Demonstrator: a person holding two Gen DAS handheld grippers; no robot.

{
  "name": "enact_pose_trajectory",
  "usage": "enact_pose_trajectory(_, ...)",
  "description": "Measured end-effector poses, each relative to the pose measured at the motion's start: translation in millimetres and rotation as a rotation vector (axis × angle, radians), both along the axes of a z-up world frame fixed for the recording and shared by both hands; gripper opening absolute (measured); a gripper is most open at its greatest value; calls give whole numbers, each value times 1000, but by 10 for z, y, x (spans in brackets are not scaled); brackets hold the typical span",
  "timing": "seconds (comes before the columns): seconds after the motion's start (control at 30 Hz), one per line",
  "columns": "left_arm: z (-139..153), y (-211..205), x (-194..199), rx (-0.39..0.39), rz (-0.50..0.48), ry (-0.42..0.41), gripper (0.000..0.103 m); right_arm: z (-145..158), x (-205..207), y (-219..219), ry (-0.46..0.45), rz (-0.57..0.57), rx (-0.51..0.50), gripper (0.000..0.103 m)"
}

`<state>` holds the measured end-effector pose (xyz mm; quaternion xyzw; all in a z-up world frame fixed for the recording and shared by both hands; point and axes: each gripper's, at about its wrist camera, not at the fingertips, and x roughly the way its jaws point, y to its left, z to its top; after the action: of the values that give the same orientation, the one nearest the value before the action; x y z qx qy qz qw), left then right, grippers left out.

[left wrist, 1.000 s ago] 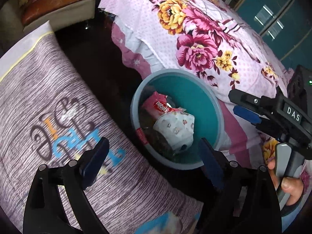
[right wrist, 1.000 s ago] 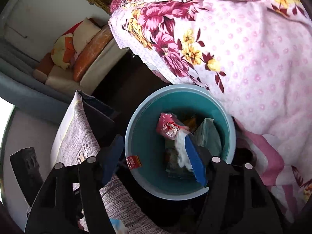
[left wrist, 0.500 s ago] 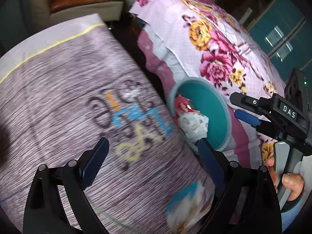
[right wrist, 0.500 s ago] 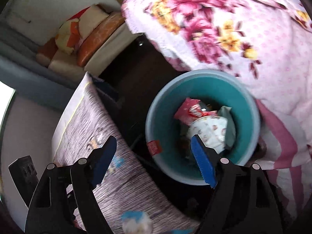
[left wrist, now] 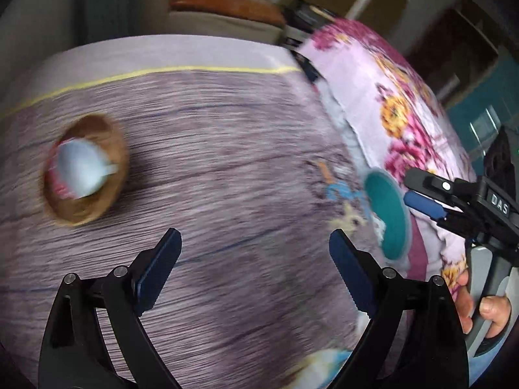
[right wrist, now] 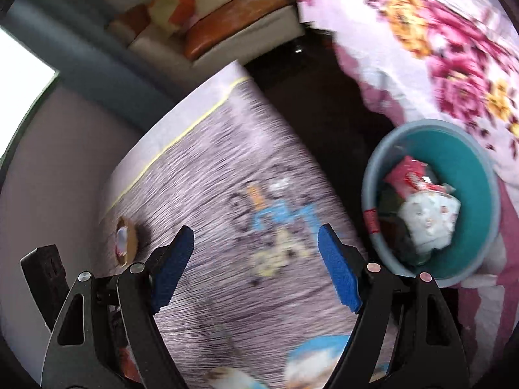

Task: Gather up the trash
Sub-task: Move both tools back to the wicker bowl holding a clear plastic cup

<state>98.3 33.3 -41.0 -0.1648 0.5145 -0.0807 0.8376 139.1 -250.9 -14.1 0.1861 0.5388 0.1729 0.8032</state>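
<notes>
Surface: a table under a grey-violet wood-grain cloth [left wrist: 227, 168] with a yellow border line and printed lettering; both views are motion-blurred. A pink floral bedspread [right wrist: 438, 48] runs along the 1–3 o'clock side of each view, and a cushioned seat [right wrist: 227, 32] sits at 12 o'clock.

Left gripper [left wrist: 256, 256]: blue-padded fingers [left wrist: 159, 269] spread wide, nothing between them, only cloth beneath.

Right gripper [right wrist: 256, 253]: jaws likewise held well apart and empty, over the lettering. It also shows in the left wrist view at 3 o'clock, a person's hand [left wrist: 483, 308] around its handle.

Task items:
- Teal bin [right wrist: 480, 201] with a grey rim stands on the dark floor between table and bed, at 3 o'clock in the right view. It holds a red wrapper [right wrist: 405, 175] and a crumpled white printed piece [right wrist: 428, 220].
- A brown wicker bowl [left wrist: 107, 201] sits on the cloth at 9 o'clock in the left view, well apart from the bin. It holds a pale blue-white wad [left wrist: 81, 171] with something pink under it; what either is cannot be told through the blur.
- At 6 o'clock in the right view, blue-and-white litter [right wrist: 318, 359] lies on the cloth just beyond the fingers; blurred.
</notes>
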Motion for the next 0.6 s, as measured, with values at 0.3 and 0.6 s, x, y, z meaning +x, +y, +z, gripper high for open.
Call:
enact_pose_trajectory(0.3, -129, 1244, -337, 15, 216, 12, 93, 120, 47, 1188, -19, 247, -28, 75)
enact_pose_trajectory(0.6, -266, 1948, -481, 50, 297, 21, 93, 32, 13, 2356, -22, 459, -67, 72)
